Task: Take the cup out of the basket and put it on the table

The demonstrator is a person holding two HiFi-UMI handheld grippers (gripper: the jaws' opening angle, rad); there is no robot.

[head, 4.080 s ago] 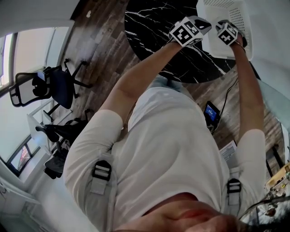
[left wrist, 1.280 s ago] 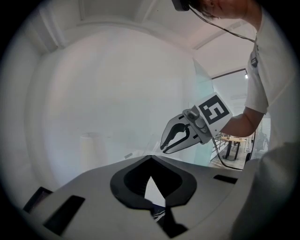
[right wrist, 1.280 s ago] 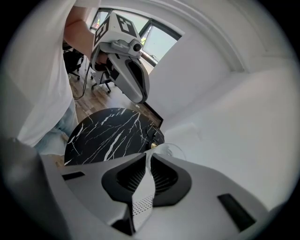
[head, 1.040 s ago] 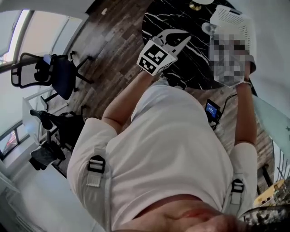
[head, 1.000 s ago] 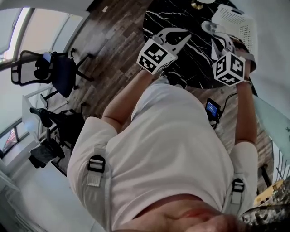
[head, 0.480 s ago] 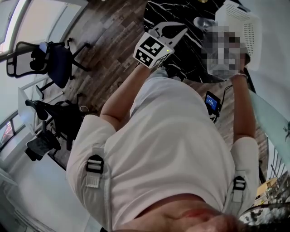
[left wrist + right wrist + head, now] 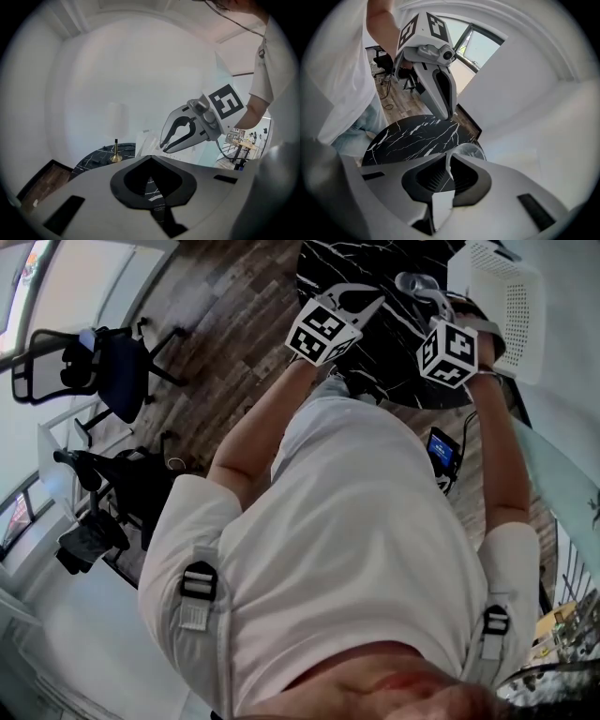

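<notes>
Black marble veined with white makes up the one round table [image 7: 323,268]. One white perforated basket [image 7: 511,296] sits at its edge. Two grippers hover above the tabletop. The left gripper [image 7: 150,159] has its jaws together on nothing. The right gripper [image 7: 448,161] pinches the rim of the single clear cup [image 7: 469,151], which is out of the basket and just beside it.

No legible writing; left tool [image 7: 150,159] and right tool [image 7: 449,164] bear only square markers [image 7: 323,331].

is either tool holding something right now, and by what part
The right tool is shut on the clear cup, pinching its rim wall between the jaws. The left tool holds nothing; its jaws are together.
</notes>
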